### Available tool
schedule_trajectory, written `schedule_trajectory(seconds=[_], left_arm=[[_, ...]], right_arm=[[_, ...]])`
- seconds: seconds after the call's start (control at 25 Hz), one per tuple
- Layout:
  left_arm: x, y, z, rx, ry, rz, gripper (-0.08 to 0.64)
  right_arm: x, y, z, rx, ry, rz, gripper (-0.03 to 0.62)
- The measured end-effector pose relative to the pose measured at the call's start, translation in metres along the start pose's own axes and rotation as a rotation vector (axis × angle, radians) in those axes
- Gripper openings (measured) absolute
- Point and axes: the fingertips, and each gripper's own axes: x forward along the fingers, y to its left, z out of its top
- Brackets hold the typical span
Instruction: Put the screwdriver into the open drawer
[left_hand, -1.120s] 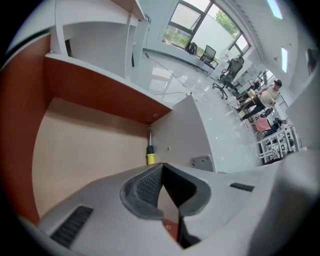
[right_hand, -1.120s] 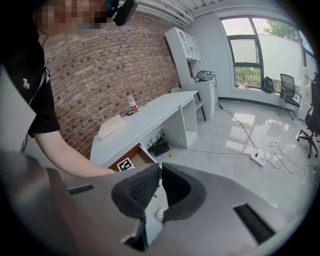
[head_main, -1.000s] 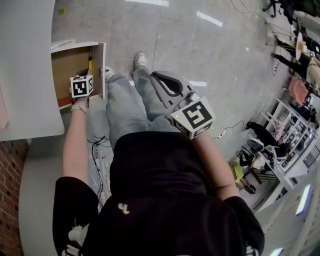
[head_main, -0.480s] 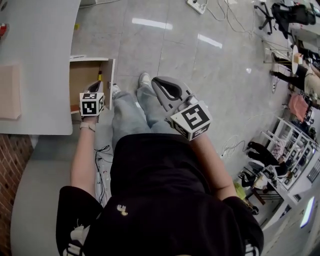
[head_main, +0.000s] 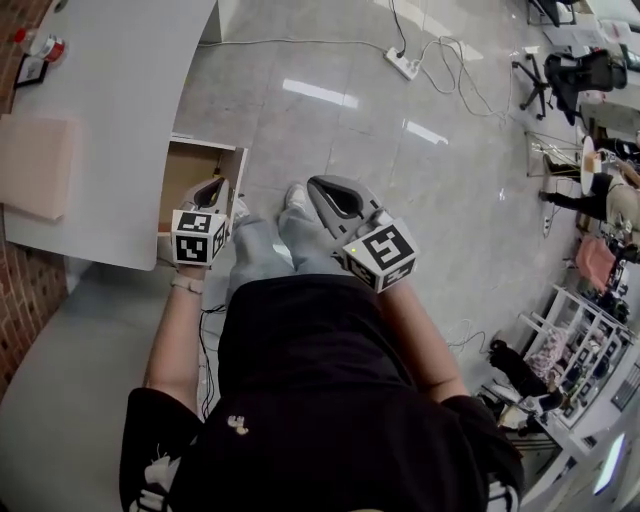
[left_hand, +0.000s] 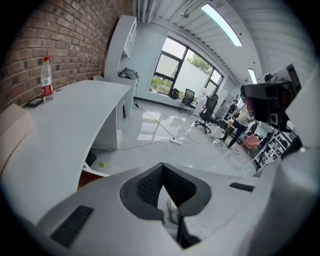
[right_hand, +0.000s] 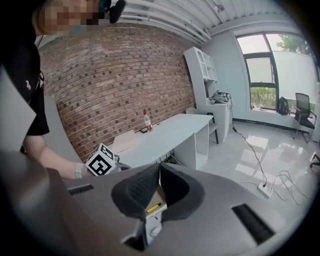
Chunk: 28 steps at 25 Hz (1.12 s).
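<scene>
The open drawer (head_main: 186, 172) juts from under the white desk, showing its brown inside. In the right gripper view a yellow screwdriver (right_hand: 153, 206) lies inside the drawer (right_hand: 160, 194); the head view hides it behind my left gripper. My left gripper (head_main: 213, 185) hovers at the drawer's near right corner, jaws shut and empty (left_hand: 161, 166). My right gripper (head_main: 317, 186) is held above the person's legs, to the right of the drawer, also shut on nothing (right_hand: 159, 166).
The white desk (head_main: 110, 90) carries a beige pad (head_main: 35, 165) and a water bottle (left_hand: 46, 77). The person's shoes (head_main: 297, 196) stand just right of the drawer. A power strip (head_main: 405, 65) and cables lie on the grey floor beyond.
My left gripper has drawn back from inside the drawer to its near right corner. The screwdriver stays in the drawer. The head view has tilted, showing more desk and floor.
</scene>
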Motion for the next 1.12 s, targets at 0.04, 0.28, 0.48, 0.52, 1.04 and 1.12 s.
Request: schedule_trajectory(seconds=[0.04, 0.28, 0.48, 0.52, 1.04, 1.12], left_arm=[[-0.007, -0.006, 0.01, 0.0, -0.02, 0.002, 0.003], [-0.05, -0.026, 0.057, -0.017, -0.134, 0.024, 0.003], [-0.086, -0.034, 0.094, -0.037, -0.236, 0.057, 0.003], [-0.092, -0.036, 0.1, -0.034, -0.255, 0.068, 0.003], [-0.177, -0.076, 0.19, 0.035, -0.491, 0.147, 0.003], [-0.188, -0.08, 0.199, 0.046, -0.517, 0.164, 0.003]], right_arm=[[-0.003, 0.0, 0.003, -0.002, -0.005, 0.007, 0.012], [-0.011, -0.006, 0.022, -0.007, -0.056, 0.039, 0.012], [-0.018, -0.014, 0.042, -0.011, -0.102, 0.056, 0.012], [-0.02, -0.015, 0.045, -0.014, -0.109, 0.064, 0.012], [-0.062, 0.003, 0.116, -0.097, -0.239, 0.184, 0.012], [-0.068, 0.008, 0.126, -0.108, -0.257, 0.204, 0.012]])
